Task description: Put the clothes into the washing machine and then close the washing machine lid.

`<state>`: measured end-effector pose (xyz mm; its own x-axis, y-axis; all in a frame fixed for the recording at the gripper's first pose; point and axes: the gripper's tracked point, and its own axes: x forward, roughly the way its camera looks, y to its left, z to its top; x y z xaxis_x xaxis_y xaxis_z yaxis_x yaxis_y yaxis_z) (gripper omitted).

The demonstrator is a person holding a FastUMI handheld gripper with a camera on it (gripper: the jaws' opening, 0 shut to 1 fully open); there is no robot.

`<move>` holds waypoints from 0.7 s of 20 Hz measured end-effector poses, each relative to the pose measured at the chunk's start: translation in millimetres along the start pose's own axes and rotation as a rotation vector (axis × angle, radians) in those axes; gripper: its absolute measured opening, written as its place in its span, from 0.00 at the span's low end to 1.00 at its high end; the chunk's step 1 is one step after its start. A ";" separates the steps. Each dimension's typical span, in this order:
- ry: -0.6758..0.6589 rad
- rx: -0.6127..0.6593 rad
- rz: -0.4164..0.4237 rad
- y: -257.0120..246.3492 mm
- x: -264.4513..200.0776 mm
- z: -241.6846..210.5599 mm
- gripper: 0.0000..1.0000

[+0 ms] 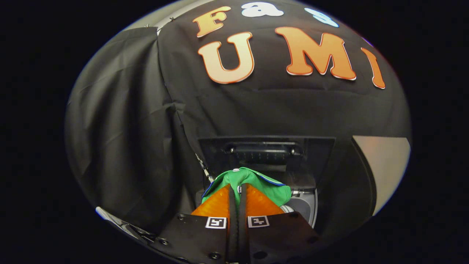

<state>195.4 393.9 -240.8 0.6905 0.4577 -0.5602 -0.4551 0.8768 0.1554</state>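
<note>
My gripper is shut on a green garment with a blue edge and a white button. The cloth bunches around and just ahead of the fingertips, pinched between both fingers. Beyond it stands the washing machine's raised dark lid with a handle bar across it. To the right of the fingers, below the garment, part of the grey washing machine top and opening rim shows. The garment hides most of the opening.
The black cloth wall rises behind and to the left of the machine. A pale panel stands off to the right. A light-coloured edge shows low at the left of the fingers.
</note>
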 end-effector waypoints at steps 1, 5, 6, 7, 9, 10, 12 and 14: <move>0.020 0.008 -0.002 -3.2 9.2 -12.8 0.08; 0.094 0.020 -0.015 -14.8 41.7 -56.8 0.08; 0.113 0.023 -0.016 -16.3 47.7 -66.5 0.08; 0.130 0.023 -0.016 -18.1 54.7 -75.4 0.08; 0.160 0.026 -0.020 -22.2 64.5 -95.5 0.08; 0.177 0.033 -0.016 -23.2 70.6 -104.0 0.08; 0.213 0.045 -0.023 -29.9 84.8 -122.0 0.08; 0.245 0.074 -0.028 -33.7 97.2 -138.8 0.08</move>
<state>199.8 388.4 -413.4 0.5412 0.3919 -0.7440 -0.3894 0.9010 0.1914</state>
